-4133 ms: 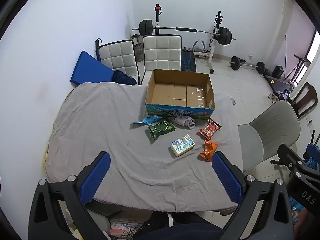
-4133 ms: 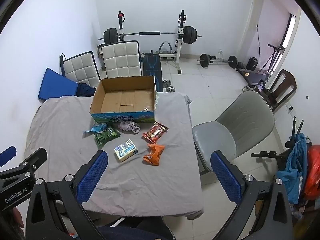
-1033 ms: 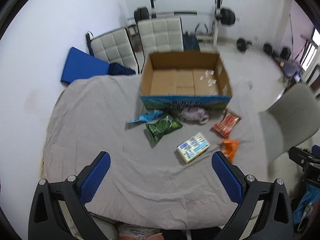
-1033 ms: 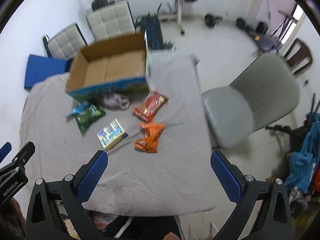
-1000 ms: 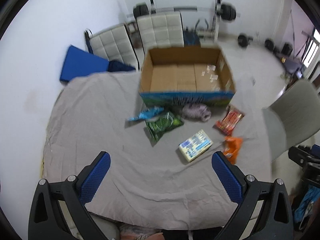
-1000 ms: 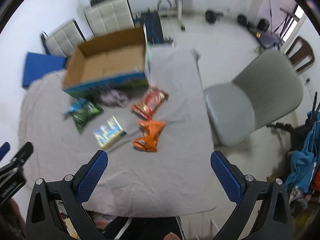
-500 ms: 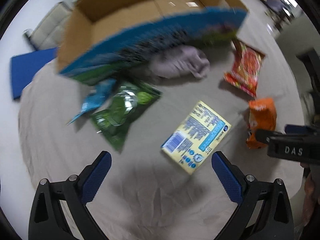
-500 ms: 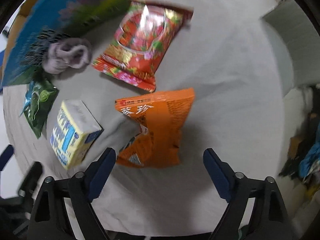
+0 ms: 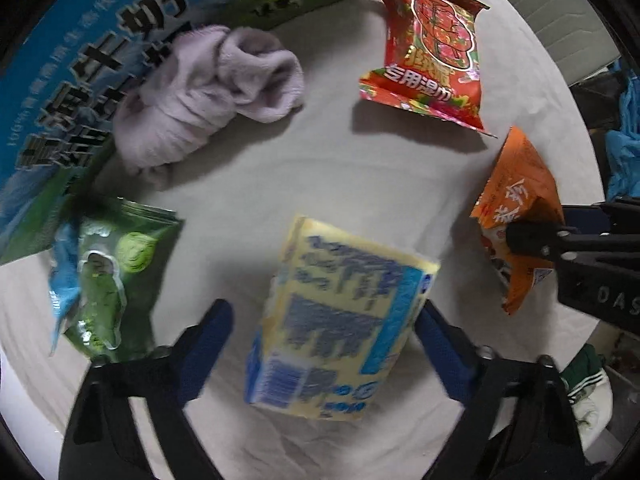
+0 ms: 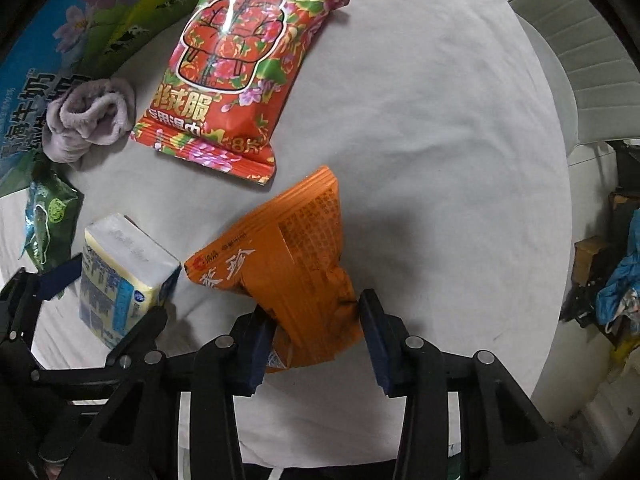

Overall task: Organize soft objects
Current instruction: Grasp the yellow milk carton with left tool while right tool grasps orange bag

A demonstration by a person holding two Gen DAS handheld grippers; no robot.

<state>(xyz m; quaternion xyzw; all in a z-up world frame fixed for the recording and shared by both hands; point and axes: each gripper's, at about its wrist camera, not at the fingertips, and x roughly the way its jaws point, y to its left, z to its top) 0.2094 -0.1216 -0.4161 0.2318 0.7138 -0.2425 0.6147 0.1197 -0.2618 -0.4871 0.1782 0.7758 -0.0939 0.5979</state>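
A yellow-and-blue tissue pack (image 9: 336, 332) lies on the grey sheet between the fingers of my left gripper (image 9: 324, 344), which is open around it; the right pad touches its edge, the left stands apart. It also shows in the right wrist view (image 10: 120, 276). My right gripper (image 10: 312, 340) straddles the lower end of an orange packet (image 10: 296, 272), jaws close at its sides; it also shows in the left wrist view (image 9: 516, 216). A red wet-wipe pack (image 10: 232, 80), a lilac sock (image 9: 208, 92) and a green pack (image 9: 112, 276) lie nearby.
The printed front wall of the cardboard box (image 9: 92, 52) stands at the far left behind the sock. A small blue packet (image 9: 64, 276) lies under the green pack. A grey chair (image 10: 584, 76) stands past the sheet's right edge.
Both grippers have dropped from high above the table to the sheet. The left now brackets the tissue pack; the right has narrowed around the orange packet.
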